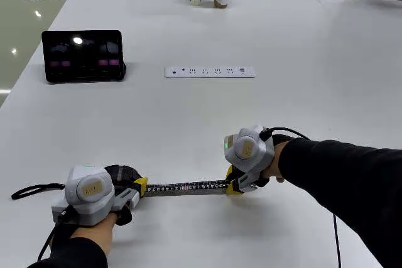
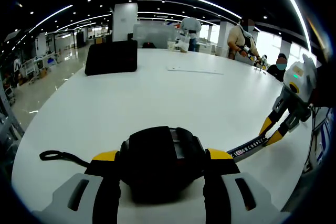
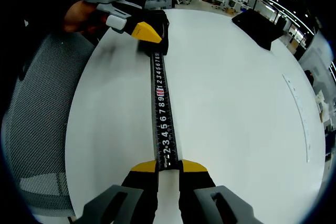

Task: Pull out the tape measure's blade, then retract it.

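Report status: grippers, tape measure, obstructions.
Left gripper shut on tape measure case. Right gripper shut on blade tip; partly out, along table. Power strip and tablet well off its line.

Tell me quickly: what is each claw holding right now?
Left claw: closed on the tape measure case.
Right claw: closed on the end of the blade.
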`<act>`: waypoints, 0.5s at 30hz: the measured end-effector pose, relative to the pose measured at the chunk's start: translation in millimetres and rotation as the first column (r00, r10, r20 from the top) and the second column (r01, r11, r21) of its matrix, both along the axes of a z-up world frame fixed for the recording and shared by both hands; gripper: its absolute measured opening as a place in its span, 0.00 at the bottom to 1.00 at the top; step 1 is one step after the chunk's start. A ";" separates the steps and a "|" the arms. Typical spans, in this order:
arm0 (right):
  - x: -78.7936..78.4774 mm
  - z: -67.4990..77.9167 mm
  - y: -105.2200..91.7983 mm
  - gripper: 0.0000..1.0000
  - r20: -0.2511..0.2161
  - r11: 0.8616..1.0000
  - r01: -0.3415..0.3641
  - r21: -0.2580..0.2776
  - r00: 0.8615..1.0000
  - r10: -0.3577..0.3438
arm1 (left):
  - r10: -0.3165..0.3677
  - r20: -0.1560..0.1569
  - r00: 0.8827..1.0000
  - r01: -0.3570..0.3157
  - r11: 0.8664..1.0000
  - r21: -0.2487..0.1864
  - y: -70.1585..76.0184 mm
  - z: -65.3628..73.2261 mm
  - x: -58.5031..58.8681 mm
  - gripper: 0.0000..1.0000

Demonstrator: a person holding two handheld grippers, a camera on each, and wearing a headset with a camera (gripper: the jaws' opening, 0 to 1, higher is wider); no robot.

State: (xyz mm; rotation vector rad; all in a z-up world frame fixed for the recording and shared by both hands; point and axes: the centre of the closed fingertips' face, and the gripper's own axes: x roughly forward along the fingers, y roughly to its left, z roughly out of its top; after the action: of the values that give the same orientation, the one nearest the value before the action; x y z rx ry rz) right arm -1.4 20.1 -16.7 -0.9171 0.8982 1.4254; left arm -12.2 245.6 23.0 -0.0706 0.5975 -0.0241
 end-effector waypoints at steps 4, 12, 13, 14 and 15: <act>-0.3 -0.1 2.0 0.12 0.000 1.000 0.005 0.002 1.000 -0.005 | 0.001 0.000 1.000 -0.001 1.000 0.001 0.7 -0.8 0.2 0.59; -1.1 -0.1 6.7 0.12 0.002 1.000 0.000 0.006 1.000 0.000 | 0.001 0.000 1.000 -0.001 1.000 0.000 1.1 -1.0 0.9 0.59; -1.2 -0.4 7.0 0.12 0.003 1.000 -0.005 0.005 1.000 0.005 | 0.001 -0.002 1.000 -0.001 1.000 -0.001 1.2 -1.0 1.1 0.59; -1.3 -0.4 6.8 0.12 0.003 1.000 -0.008 0.004 1.000 0.008 | 0.000 -0.002 1.000 0.000 1.000 -0.001 1.2 -1.2 1.3 0.59; -1.2 -0.3 7.1 0.12 0.003 1.000 -0.008 0.004 1.000 0.008 | 0.001 -0.003 1.000 -0.001 1.000 -0.001 1.2 -1.2 1.4 0.59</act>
State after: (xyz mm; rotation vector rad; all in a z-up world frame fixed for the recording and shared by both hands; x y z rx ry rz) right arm -2.6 27.3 -17.1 -0.9205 0.8900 1.4325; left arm -10.8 246.8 21.8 -0.0715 0.6004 -0.0234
